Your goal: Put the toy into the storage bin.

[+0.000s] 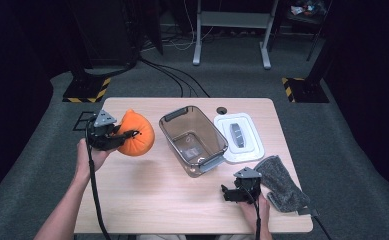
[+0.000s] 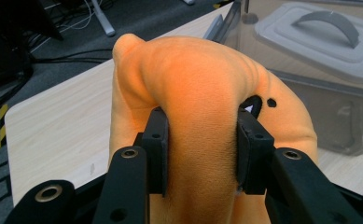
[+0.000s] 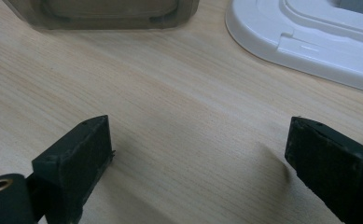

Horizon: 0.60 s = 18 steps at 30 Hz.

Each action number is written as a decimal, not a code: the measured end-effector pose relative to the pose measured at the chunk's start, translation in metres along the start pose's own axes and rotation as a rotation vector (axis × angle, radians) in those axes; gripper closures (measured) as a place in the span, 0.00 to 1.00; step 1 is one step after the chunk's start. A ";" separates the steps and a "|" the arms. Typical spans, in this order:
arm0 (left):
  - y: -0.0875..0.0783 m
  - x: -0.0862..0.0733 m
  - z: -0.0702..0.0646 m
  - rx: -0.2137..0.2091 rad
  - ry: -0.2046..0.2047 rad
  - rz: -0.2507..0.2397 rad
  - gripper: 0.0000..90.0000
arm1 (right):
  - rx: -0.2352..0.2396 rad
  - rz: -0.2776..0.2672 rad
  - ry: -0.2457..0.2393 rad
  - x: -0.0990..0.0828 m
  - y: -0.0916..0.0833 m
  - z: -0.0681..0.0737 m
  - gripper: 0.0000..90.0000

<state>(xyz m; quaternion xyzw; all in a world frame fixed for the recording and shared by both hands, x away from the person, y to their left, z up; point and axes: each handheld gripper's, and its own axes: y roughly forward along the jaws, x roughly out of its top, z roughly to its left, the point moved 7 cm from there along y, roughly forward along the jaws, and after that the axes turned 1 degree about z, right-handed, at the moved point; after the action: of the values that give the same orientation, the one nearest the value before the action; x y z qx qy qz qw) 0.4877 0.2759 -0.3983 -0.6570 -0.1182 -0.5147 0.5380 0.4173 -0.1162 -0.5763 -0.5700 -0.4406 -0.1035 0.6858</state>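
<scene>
Right gripper [image 1: 225, 192] sits low on the near table [image 1: 157, 200] edge, jaws spread wide with nothing between them, grey cloth [image 1: 281, 182] just beside it. Left gripper [image 1: 132, 135] is clamped on the orange plush pumpkin [image 1: 138, 135], squishing it, held up off the table left of the clear bin [image 1: 193, 140]. White lid [image 1: 238, 137] lies past that.

Bare table [image 1: 147, 195] lies open in front; the bin [image 1: 193, 140] and lid [image 1: 238, 138] perhaps crowd the middle.
</scene>
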 end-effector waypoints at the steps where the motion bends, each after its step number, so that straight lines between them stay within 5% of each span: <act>1: 0.001 0.002 0.000 0.000 0.000 -0.001 0.69 | -0.001 -0.002 0.010 0.000 0.001 0.000 0.07; 18: 0.009 0.041 0.002 0.001 0.018 -0.017 0.69 | 0.001 -0.001 0.011 0.000 0.001 0.000 0.08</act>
<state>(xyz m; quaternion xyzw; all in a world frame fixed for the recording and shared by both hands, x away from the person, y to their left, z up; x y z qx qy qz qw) 0.5135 0.2579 -0.3698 -0.6511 -0.1194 -0.5250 0.5350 0.4178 -0.1157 -0.5764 -0.5688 -0.4371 -0.1068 0.6885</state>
